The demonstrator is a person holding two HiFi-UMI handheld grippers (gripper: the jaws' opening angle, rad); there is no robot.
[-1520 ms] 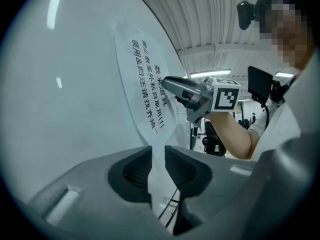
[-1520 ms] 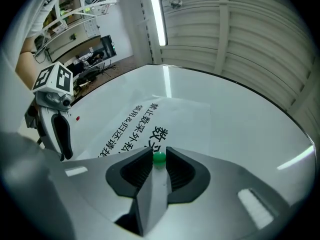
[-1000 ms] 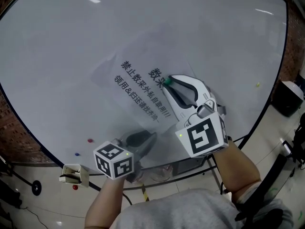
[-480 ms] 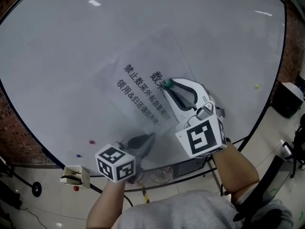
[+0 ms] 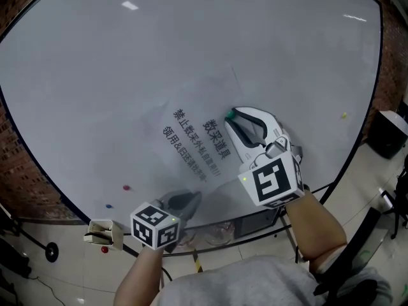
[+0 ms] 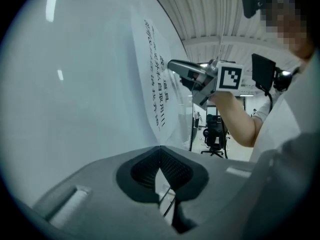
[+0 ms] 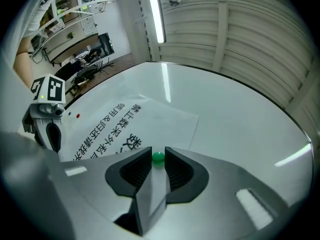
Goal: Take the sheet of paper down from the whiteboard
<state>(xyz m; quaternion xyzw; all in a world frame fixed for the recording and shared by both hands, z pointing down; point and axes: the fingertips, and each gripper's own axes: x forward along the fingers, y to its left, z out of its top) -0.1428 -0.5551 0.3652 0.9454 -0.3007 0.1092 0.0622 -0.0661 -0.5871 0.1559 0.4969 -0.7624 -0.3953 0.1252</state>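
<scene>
The white sheet of paper (image 5: 197, 142) with black print hangs against the whiteboard (image 5: 115, 69). My left gripper (image 5: 190, 197) is shut on the sheet's bottom edge; in the left gripper view the jaw tips (image 6: 160, 148) meet on the paper (image 6: 155, 79). My right gripper (image 5: 229, 115) sits at the sheet's upper right with a small green magnet (image 5: 229, 115) between its tips. In the right gripper view the magnet (image 7: 158, 157) fills the gap between both jaws; these jaws have just been opening slightly, and the magnet still touches both.
A red magnet (image 5: 125, 187) and a blue one (image 5: 108, 205) stick to the board's lower left, a yellow dot (image 5: 344, 115) to its right side. A small tray (image 5: 102, 233) hangs at the board's lower edge. A black bin (image 5: 387, 130) stands on the floor at right.
The sheet has slid down and to the right on the board, and my left gripper has sunk with it. The right gripper and green magnet have stayed in place.
</scene>
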